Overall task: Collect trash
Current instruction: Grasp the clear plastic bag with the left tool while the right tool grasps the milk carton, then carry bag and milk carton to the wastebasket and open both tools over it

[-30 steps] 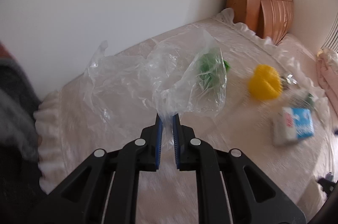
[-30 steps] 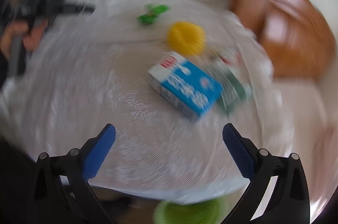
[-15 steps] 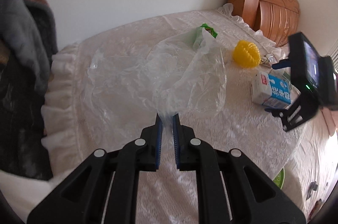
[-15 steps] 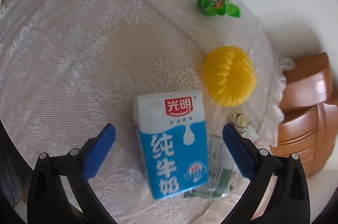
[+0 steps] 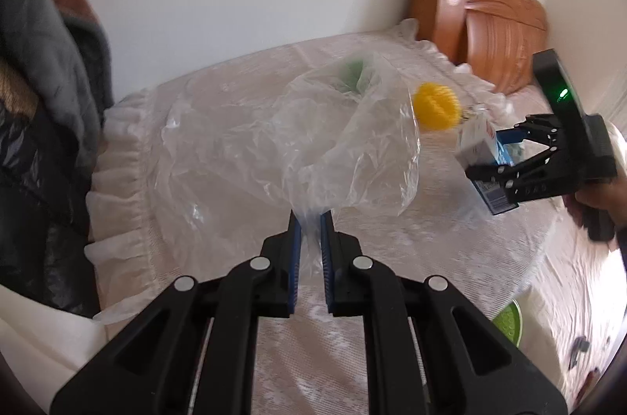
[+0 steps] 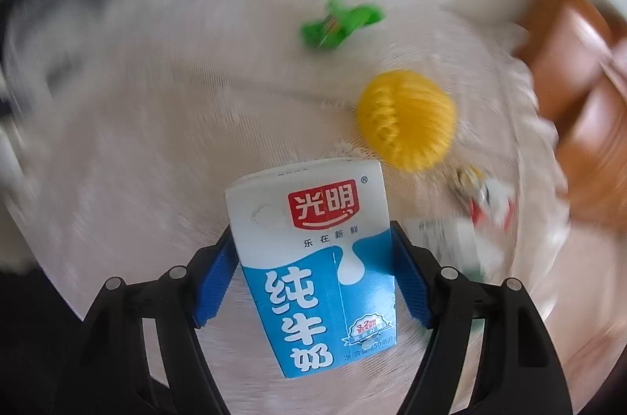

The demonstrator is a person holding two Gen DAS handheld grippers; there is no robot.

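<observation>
While your left gripper (image 5: 310,219) pinches the plastic bag (image 5: 290,144) tight, your right gripper (image 6: 313,250) has just been closing & now squeezes the milk box (image 6: 313,258).

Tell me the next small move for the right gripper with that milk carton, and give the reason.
Probably lift the milk carton and carry it toward the clear plastic bag. The right gripper has just been closing its jaws and its pads now sit against the carton's sides, while the left gripper pinches the bag's edge, holding it up. The yellow ball and green wrapper wait on the tablecloth.
</observation>
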